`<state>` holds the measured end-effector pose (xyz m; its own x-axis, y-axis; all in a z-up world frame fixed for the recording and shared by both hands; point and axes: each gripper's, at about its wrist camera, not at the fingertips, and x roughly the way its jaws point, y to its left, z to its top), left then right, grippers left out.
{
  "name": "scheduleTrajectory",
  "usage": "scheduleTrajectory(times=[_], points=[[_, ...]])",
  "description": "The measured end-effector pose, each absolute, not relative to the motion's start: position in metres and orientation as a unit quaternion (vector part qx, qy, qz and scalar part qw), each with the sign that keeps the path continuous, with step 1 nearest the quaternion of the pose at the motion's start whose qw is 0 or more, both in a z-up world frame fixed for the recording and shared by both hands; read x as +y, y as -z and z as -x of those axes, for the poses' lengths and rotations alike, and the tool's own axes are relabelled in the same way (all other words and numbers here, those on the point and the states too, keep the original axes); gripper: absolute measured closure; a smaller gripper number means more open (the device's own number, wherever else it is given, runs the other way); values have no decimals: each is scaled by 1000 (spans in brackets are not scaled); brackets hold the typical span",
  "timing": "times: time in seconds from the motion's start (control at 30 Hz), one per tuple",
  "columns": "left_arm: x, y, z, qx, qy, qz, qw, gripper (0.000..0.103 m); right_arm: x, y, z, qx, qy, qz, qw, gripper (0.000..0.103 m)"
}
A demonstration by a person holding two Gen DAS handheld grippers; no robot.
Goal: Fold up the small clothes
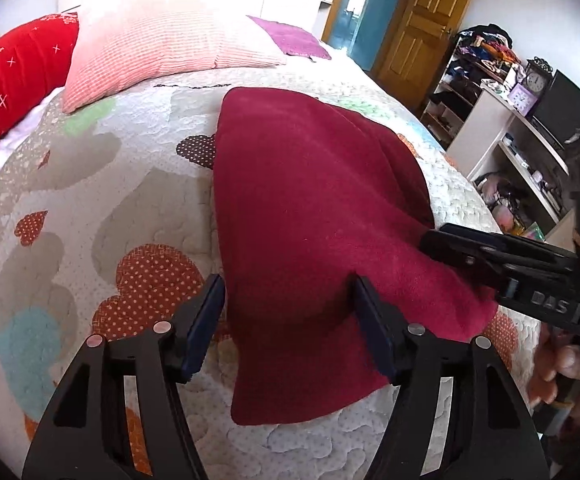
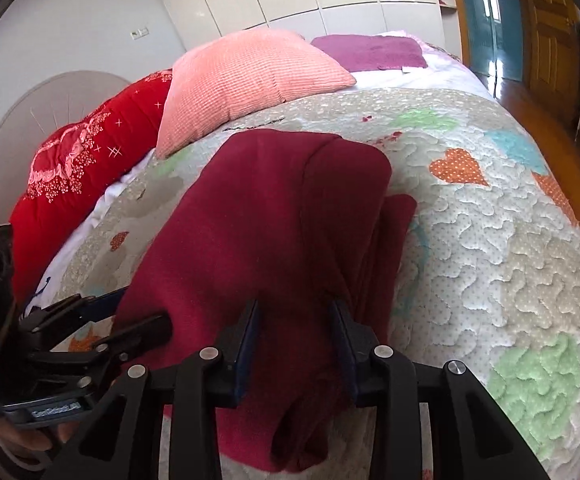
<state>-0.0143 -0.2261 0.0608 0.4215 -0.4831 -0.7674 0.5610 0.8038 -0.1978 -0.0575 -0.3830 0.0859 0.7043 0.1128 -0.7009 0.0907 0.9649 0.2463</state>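
On the left, a red blanket (image 1: pixel 14 76) and a pink pillow (image 1: pixel 162 44) are sitting at the head of the bed (image 1: pixel 102 200). The bed cover is showing hearts and dots.

In the middle, the dark red cloth (image 1: pixel 309 208) is lying on the bed. It is looking folded already, because in the right wrist view one layer is lying over another along its right side (image 2: pixel 393 216). I am guessing at least one more fold is waiting, and the near end is hanging loose and bumpy.

The left tongs (image 1: pixel 290 320) are standing wide apart around the near edge of the cloth, not squeezing it. The right tongs (image 2: pixel 295 344) are also standing apart, with cloth sitting between them but not pinched.

Farther right, letters on the side of the right tongs are reading something like "DAS" (image 1: pixel 549 302). A label on the left tongs (image 2: pixel 56 411) is too blurry to read. A clock (image 1: pixel 535 80) is standing on the shelves (image 1: pixel 489 128), and its numbers are too small to read.
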Motion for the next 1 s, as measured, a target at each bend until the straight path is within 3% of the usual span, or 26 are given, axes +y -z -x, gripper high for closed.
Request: scheduleTrajectory(times=[0.27, 0.43, 0.5, 0.8, 0.9, 1.0], points=[[-225, -66, 19, 433, 302, -55, 848, 36, -361, -112, 92, 356, -12, -129, 926, 68], [-227, -62, 19, 440, 298, -58, 845, 36, -348, -76, 84, 405, 28, -81, 910, 68], [-226, -63, 22, 438, 296, -60, 847, 36, -358, -64, 84, 400, 19, -118, 909, 68], [-218, -79, 37, 415, 278, -72, 863, 36, -350, -98, 116, 371, 30, -128, 919, 65], [-214, -85, 41, 405, 271, -73, 870, 36, -347, -105, 118, 361, 47, -121, 923, 54], [-204, -83, 33, 417, 271, -45, 867, 36, -355, -106, 115, 355, 57, -136, 923, 51]])
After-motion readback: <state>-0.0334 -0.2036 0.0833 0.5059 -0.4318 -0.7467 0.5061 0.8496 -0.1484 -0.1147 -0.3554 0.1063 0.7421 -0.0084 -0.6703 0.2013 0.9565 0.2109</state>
